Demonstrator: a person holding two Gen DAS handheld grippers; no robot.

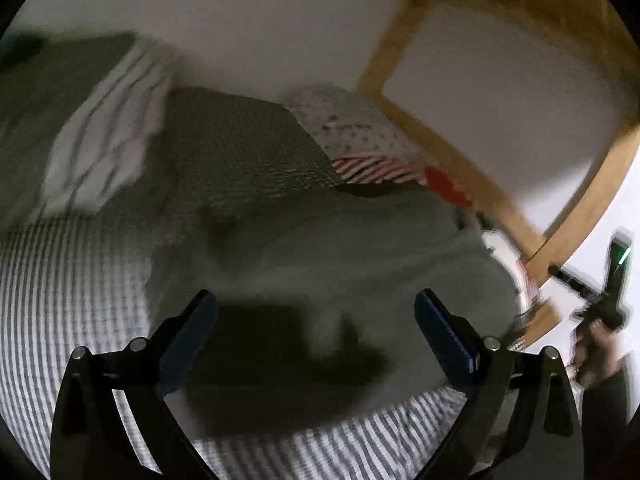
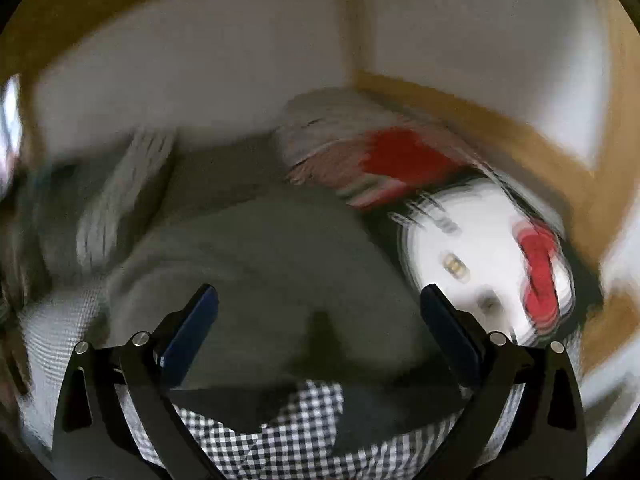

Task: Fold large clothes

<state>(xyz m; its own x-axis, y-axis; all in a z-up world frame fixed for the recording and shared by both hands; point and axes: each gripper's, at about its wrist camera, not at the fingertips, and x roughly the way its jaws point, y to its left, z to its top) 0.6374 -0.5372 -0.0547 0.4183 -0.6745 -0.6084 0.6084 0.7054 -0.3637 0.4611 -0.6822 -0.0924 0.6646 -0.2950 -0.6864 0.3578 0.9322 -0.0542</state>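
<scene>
A large grey garment [image 1: 340,248] lies spread on a bed with a grey-and-white checked cover [image 1: 72,280]. My left gripper [image 1: 316,324] hovers over its near part, wide open and empty, blue pads apart. The right gripper's handle [image 1: 608,300], held by a hand, shows at the far right of the left wrist view. In the right wrist view the same grey garment [image 2: 260,264] fills the middle, and my right gripper [image 2: 320,316] is wide open and empty above it. The view is motion-blurred.
A dark grey textured pillow [image 1: 248,148] and a white crumpled cloth [image 1: 108,132] lie behind the garment. A dotted pillow [image 1: 348,124], red-striped fabric [image 1: 372,170] and a white-and-red plush [image 2: 492,256] sit by the wooden bed frame [image 1: 452,156]. White wall behind.
</scene>
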